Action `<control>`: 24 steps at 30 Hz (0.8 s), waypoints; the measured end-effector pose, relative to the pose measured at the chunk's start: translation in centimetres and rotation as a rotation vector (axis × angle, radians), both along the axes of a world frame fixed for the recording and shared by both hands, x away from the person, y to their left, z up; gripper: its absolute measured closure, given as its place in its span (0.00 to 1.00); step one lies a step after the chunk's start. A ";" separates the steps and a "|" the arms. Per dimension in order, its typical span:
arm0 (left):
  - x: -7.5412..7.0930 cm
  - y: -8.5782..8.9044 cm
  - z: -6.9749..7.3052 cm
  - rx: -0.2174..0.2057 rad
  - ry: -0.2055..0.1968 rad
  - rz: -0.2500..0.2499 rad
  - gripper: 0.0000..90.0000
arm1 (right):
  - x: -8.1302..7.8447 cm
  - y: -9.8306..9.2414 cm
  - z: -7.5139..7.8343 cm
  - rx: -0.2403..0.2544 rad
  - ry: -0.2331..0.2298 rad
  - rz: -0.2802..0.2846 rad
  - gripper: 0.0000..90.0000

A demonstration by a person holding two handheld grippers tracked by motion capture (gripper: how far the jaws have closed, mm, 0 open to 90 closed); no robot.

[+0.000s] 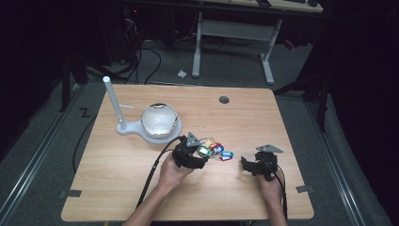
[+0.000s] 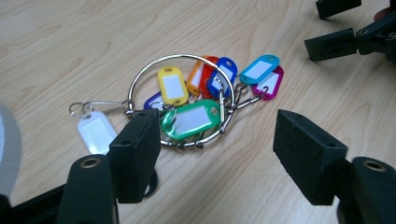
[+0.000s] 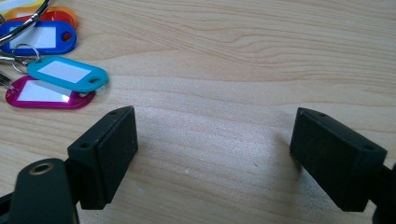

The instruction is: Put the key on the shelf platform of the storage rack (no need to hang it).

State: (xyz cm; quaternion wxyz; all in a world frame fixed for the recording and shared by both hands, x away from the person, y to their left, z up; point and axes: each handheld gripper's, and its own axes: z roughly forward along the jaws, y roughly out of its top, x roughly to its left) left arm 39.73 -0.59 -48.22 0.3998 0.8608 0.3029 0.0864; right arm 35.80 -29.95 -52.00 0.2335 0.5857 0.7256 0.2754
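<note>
Key tags in several colours lie bunched on a metal ring on the wooden table, nearer its front edge than its back. At the bunch, the left gripper holds its 2 jaws wide apart, clamping nothing. Off toward the right edge, the right gripper is likewise spread over bare wood. A white lamp stands toward the back left corner.

**Rig look: black grippers, bare forearms**

Left gripper & right gripper: black bodies w/ blocky black foam-like jaw pads, brass-coloured screw holes, grey 3-cornered top plates, black cables trailing back. Forearms bare, no sleeves visible.
</note>
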 end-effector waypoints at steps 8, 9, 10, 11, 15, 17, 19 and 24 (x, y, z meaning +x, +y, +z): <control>0.7 -1.7 -0.8 0.008 0.012 -0.013 0.36 | 0.0 0.0 0.0 0.000 0.000 0.001 0.17; 0.8 -1.9 -0.9 0.010 0.012 -0.012 0.37 | 0.0 0.0 0.0 0.000 0.000 0.000 0.17; 1.0 -2.1 -1.0 0.017 0.017 -0.015 0.37 | 0.0 0.0 0.0 0.000 0.000 0.000 0.17; 1.0 -2.2 -1.0 0.024 0.013 -0.015 0.36 | 0.0 0.0 0.0 0.000 0.000 0.000 0.17; 1.4 -2.9 -0.9 0.041 0.008 -0.007 0.36 | 0.0 0.0 0.0 0.000 0.000 0.001 0.17; 1.7 -3.2 -1.1 0.025 0.005 -0.016 0.36 | 0.0 0.0 0.0 0.000 0.000 0.000 0.17; 1.9 -3.3 -1.4 0.025 0.011 -0.012 0.35 | 0.0 0.0 0.0 0.000 0.000 0.000 0.17; 2.2 -3.7 -2.0 0.039 0.016 -0.005 0.34 | 0.0 0.0 0.0 0.000 0.001 0.000 0.17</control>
